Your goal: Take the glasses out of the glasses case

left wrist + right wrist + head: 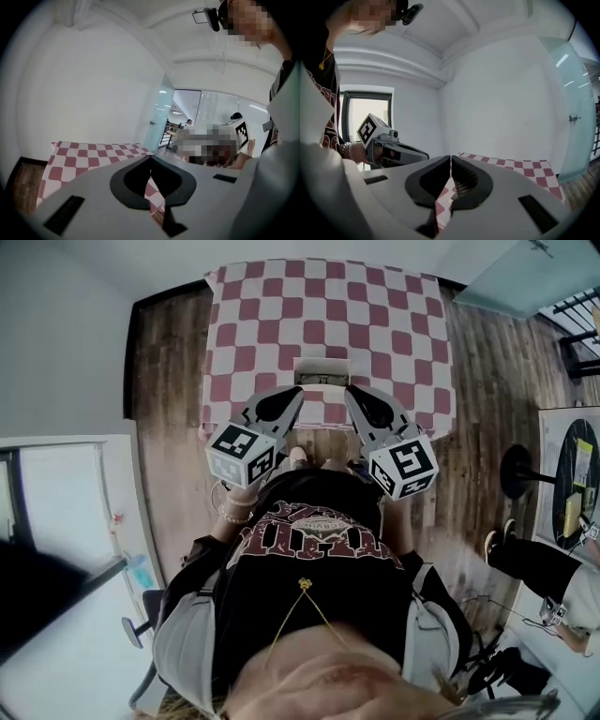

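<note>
The glasses case (322,371), a pale grey box, lies on the red-and-white checked table (375,315) close to its near edge; I cannot tell whether its lid is up, and no glasses show. Just short of the case, on its left, my left gripper (297,393) is held shut with nothing in it. My right gripper (350,391) is likewise shut and empty on the case's right. In the left gripper view the left gripper (150,158) has its jaws touching over the checked cloth (93,154). The right gripper (450,158) also shows its jaws closed, and neither gripper view shows the case.
Wooden floor (173,381) surrounds the table. A second person's legs (530,559) are at the right beside a black round stand base (517,470). White furniture (66,521) fills the lower left. A glass door (576,117) stands past the table.
</note>
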A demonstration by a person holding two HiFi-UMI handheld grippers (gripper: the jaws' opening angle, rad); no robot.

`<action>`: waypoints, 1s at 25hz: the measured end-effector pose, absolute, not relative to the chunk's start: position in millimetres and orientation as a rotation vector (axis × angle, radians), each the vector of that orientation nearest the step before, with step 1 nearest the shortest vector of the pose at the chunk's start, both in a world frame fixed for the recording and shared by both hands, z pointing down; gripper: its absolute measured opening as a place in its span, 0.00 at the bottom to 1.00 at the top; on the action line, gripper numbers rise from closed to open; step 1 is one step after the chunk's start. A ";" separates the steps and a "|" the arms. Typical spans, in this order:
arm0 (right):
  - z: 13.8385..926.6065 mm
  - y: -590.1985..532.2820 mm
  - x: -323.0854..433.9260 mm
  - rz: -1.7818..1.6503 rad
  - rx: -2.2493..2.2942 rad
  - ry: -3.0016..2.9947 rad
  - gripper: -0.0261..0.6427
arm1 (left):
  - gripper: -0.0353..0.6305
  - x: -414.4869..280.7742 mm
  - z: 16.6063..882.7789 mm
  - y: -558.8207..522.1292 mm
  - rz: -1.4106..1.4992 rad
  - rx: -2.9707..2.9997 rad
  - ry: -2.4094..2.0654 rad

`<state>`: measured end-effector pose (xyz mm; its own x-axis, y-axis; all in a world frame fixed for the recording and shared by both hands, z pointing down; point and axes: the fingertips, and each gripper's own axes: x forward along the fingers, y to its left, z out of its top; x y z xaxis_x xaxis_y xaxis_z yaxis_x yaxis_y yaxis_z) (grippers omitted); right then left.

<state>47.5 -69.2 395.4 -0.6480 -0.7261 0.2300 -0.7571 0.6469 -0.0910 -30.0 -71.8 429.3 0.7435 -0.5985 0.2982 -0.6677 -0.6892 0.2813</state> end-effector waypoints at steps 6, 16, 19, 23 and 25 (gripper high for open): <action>402.0 -76.3 56.0 0.286 1.281 -2.636 0.07 | 0.06 -26.7 432.8 -79.2 0.275 2.591 -0.907; 399.9 -108.1 74.7 0.284 1.230 -2.642 0.07 | 0.06 -7.4 434.2 -105.7 0.301 2.576 -0.911; 396.0 -121.1 81.5 0.265 1.192 -2.647 0.07 | 0.06 -1.3 426.7 -119.0 0.290 2.574 -0.936; 394.6 -134.4 87.6 0.242 1.141 -2.666 0.07 | 0.06 3.7 427.5 -130.7 0.292 2.557 -0.978; 396.4 -138.6 91.6 0.240 1.124 -2.675 0.07 | 0.06 7.5 431.8 -132.5 0.298 2.547 -0.985</action>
